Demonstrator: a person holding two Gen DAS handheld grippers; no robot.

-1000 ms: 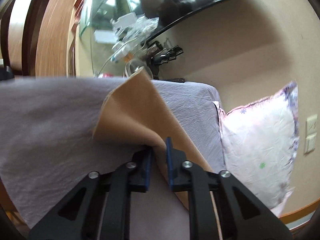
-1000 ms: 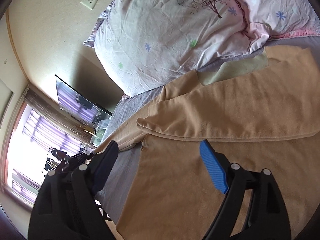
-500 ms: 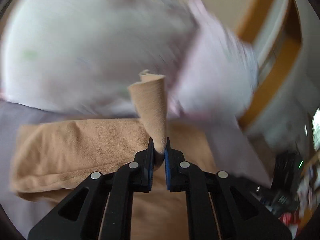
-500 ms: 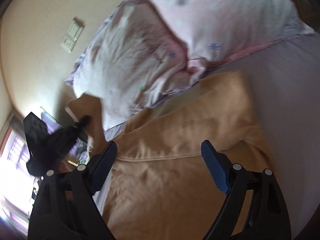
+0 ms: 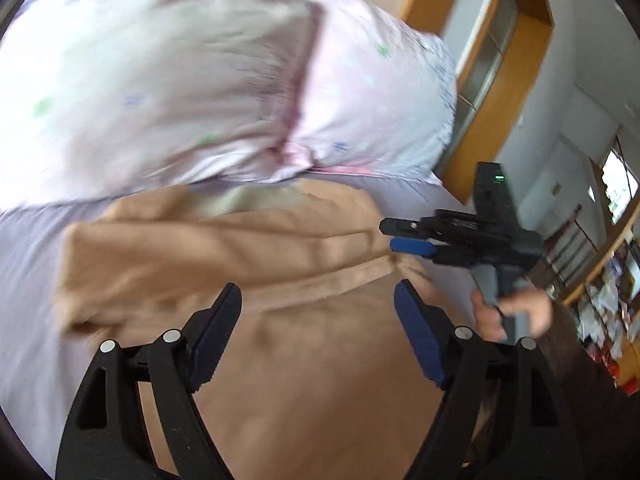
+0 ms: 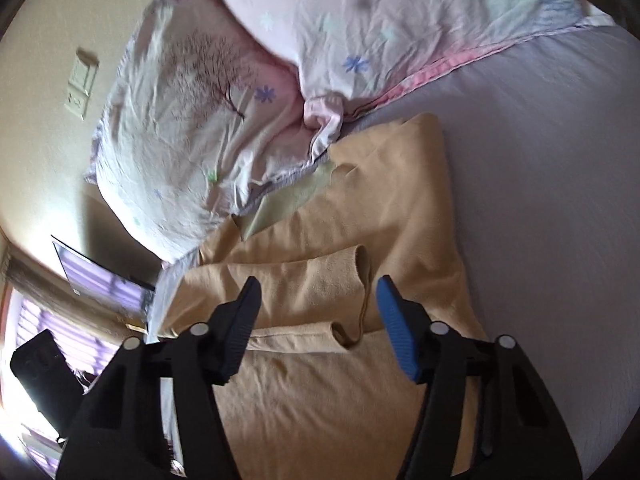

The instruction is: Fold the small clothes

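Observation:
A tan long-sleeved garment point(image 5: 248, 264) lies on the lilac bed sheet point(image 6: 552, 184) with both sleeves point(image 6: 288, 280) folded across its body. My left gripper point(image 5: 318, 310) is open and empty just above the garment's middle. My right gripper point(image 6: 318, 304) is open and empty above the folded sleeve cuffs point(image 6: 356, 264). In the left wrist view the right gripper point(image 5: 404, 236) shows at the garment's right edge, jaws apart, held by a hand point(image 5: 516, 316).
Two floral pillows point(image 6: 224, 92) lie against the garment's collar end. A wall socket plate point(image 6: 82, 84) is on the beige wall. A wooden door frame point(image 5: 492, 80) and cluttered shelves point(image 5: 612, 304) stand to the right of the bed.
My left gripper was shut on the sleeve, carried it across the garment, then opened and let it go. My right gripper stayed open and shifted over the sleeve cuffs.

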